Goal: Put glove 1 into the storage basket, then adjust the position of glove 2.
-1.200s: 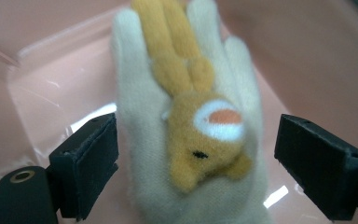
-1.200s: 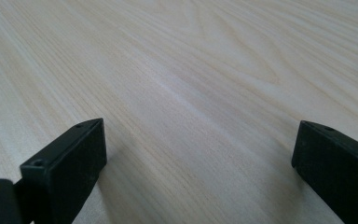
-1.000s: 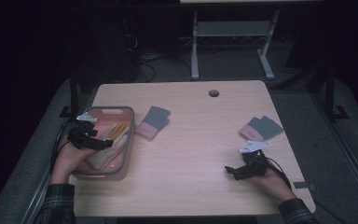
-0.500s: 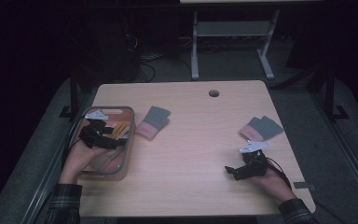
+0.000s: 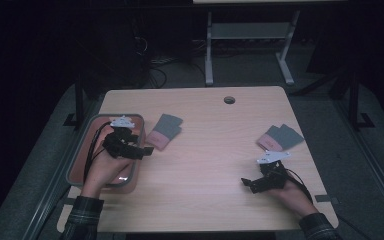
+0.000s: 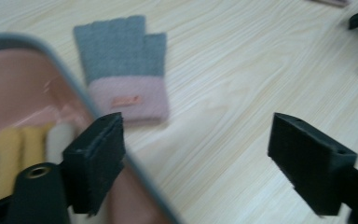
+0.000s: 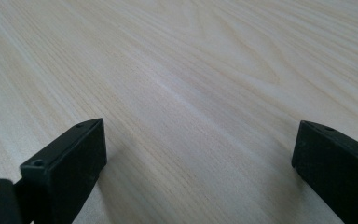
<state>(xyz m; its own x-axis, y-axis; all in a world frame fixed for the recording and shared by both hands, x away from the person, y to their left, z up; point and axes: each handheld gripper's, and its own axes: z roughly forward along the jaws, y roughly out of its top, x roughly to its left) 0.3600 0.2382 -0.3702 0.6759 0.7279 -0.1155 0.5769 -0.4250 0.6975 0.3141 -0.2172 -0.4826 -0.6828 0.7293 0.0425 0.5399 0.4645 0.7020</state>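
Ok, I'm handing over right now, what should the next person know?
Left gripper: open, nothing between its jaws, which have just been closing a little; at the tray's right rim, facing the near glove.
Right gripper: open, empty, low over bare table.
Tray holds yellow and white knitwear.
Left to do, probably: the near glove and the glove pair by the right hand.

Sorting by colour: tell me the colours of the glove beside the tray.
Grey fingers, pink cuff; the glove shows best in the left gripper view.
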